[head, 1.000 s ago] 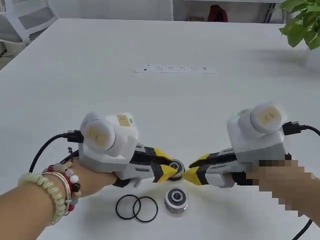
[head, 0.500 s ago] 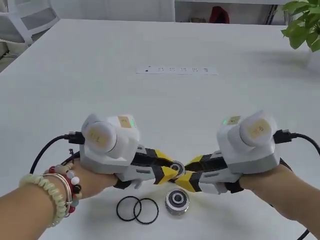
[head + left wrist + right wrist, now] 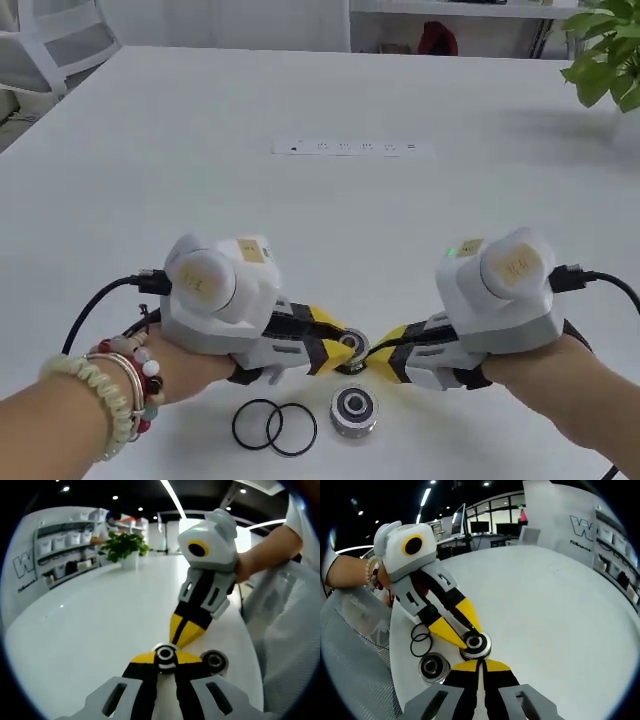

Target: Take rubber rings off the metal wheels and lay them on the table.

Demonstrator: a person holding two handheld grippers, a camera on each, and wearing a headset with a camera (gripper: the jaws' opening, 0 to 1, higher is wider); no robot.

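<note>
My left gripper (image 3: 338, 350) is shut on a small metal wheel (image 3: 351, 344), held just above the table; the same wheel (image 3: 165, 655) sits between its yellow tips (image 3: 165, 662). My right gripper (image 3: 378, 352) comes in from the right with its jaws shut together. Its tips (image 3: 480, 664) touch the near rim of the held wheel (image 3: 476, 642). I cannot tell whether they pinch a rubber ring. A second wheel (image 3: 354, 410) lies flat on the table below the grippers. Two black rubber rings (image 3: 274, 425) lie overlapping to its left.
A white power strip (image 3: 352, 147) lies flat mid-table. A green plant (image 3: 607, 55) stands at the far right corner. A white chair (image 3: 60, 45) is at the far left. Black cables trail from both grippers.
My right gripper has moved left and lower until its tips meet the wheel held by my left gripper. The left gripper, loose wheel and rings have stayed in place.
</note>
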